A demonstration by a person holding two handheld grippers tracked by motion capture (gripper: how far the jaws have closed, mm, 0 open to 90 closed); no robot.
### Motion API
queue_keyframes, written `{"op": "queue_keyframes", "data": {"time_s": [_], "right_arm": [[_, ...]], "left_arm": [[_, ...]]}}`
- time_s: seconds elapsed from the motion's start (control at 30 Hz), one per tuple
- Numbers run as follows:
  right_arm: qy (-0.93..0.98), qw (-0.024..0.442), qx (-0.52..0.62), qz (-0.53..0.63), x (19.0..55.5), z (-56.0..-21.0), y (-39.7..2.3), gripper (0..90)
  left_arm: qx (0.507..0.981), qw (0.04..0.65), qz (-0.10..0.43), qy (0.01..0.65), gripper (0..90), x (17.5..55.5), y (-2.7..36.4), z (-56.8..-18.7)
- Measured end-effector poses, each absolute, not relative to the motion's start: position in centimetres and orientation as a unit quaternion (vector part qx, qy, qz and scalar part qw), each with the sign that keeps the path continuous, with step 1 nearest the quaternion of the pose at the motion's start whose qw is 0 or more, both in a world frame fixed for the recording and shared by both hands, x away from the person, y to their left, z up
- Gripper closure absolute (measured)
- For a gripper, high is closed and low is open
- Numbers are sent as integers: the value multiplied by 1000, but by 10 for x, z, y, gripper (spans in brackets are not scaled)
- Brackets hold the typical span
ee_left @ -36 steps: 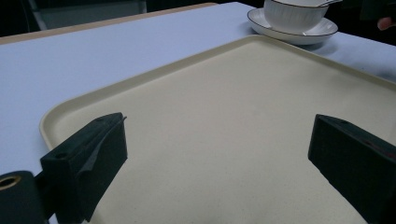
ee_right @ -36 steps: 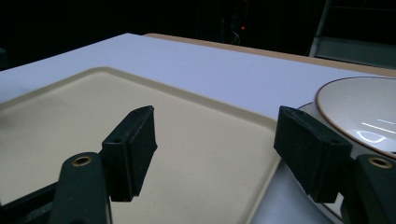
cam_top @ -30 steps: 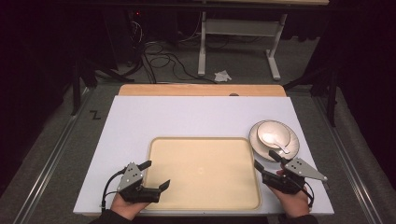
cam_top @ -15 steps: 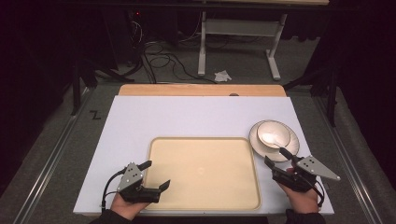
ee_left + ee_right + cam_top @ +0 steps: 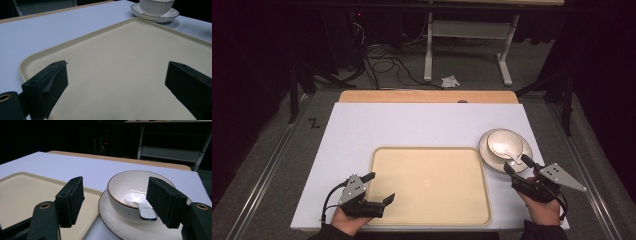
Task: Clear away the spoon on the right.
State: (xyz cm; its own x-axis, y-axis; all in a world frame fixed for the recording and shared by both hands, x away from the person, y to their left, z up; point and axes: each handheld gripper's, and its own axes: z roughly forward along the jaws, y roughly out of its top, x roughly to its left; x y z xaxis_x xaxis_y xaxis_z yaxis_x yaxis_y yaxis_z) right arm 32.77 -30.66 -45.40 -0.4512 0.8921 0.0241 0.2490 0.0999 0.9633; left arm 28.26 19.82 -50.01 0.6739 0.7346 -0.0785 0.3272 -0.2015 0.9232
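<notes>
A white bowl (image 5: 501,142) with a dark rim stands on a matching plate (image 5: 486,152) at the table's right. A white spoon (image 5: 507,151) lies in the bowl, its handle over the near rim. My right gripper (image 5: 516,164) is open at the plate's near edge, pointing at the bowl. In the right gripper view the bowl (image 5: 125,186) and spoon (image 5: 140,206) sit just beyond the jaws of that gripper (image 5: 117,192), with nothing between them. My left gripper (image 5: 382,186) is open and empty over the near left corner of the beige tray (image 5: 432,210).
The tray (image 5: 75,42) lies on a white table top (image 5: 412,125), with the bowl (image 5: 156,6) and plate (image 5: 155,17) beyond its far right corner. A wooden strip (image 5: 427,96) borders the far edge. Cables and a metal stand (image 5: 467,35) are on the floor behind.
My right gripper has shifted a little to the right along the plate's near side, still open. The left gripper has kept still.
</notes>
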Motion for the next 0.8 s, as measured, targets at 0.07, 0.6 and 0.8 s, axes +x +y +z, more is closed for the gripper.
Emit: {"op": "queue_keyframes", "data": {"time_s": [0.07,0.6,0.8], "right_arm": [[668,309,431,522,330,-453,-311,315],[655,300,475,504,354,-465,-324,350],[643,271,509,504,355,-472,-335,444]], "left_arm": [[748,524,193,358,52,282,199,-500],[739,528,193,372,60,283,204,-499],[743,525,196,366,60,284,201,-500]]}}
